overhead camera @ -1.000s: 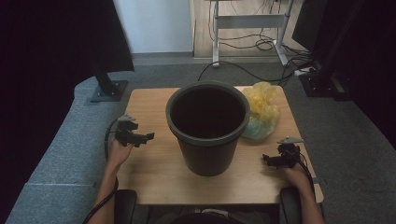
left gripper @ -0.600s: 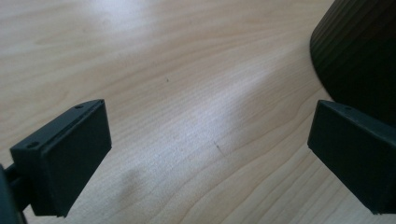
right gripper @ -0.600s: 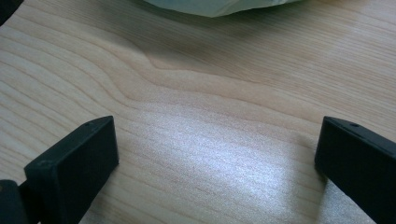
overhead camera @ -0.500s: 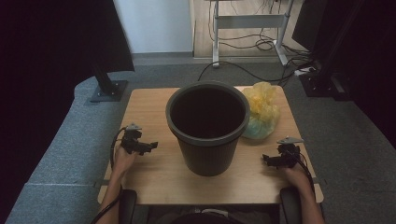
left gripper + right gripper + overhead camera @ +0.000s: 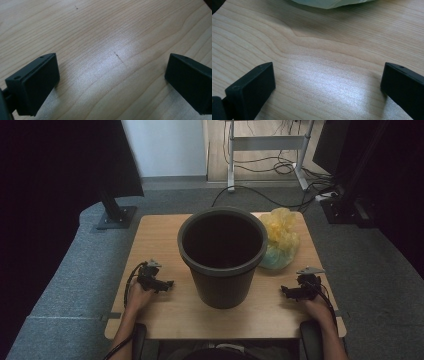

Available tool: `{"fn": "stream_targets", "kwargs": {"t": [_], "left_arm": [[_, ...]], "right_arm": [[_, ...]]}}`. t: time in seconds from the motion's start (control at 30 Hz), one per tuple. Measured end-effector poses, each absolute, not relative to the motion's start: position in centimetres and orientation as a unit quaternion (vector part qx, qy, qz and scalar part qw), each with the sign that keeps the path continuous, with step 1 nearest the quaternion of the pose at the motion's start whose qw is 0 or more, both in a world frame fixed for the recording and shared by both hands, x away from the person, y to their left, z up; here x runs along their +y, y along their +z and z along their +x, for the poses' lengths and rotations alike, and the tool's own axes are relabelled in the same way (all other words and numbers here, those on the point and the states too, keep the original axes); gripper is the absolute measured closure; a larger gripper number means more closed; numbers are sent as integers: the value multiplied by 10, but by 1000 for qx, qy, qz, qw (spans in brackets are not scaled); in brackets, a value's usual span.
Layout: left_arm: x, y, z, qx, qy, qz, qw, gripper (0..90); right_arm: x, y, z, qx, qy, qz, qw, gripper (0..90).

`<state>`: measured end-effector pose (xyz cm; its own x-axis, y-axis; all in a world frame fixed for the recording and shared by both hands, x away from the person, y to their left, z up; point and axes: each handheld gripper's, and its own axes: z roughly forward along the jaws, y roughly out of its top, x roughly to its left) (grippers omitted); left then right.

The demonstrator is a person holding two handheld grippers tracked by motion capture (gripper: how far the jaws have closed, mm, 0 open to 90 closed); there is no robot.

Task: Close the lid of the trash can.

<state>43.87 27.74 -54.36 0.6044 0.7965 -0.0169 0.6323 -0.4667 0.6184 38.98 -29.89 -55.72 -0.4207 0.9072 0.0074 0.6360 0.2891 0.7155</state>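
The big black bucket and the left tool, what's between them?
Just bare wooden table, seen in the high view, between the black plastic bucket and the left tool.

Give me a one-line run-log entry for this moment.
left gripper: open, low over wooden table | right gripper: open, empty | black plastic bucket: upright, centre | crumpled yellow plastic bag: beside bucket
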Motion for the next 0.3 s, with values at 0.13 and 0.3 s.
{"fn": "stream_targets", "kwargs": {"t": [0.13, 0.3], "left_arm": [[278, -546, 437, 418, 144, 841, 311, 0], [276, -547, 437, 427, 149, 836, 310, 0]], "right_arm": [[-299, -557, 390, 776, 329, 496, 206, 0], [-299, -557, 389, 777, 329, 496, 206, 0]]}}
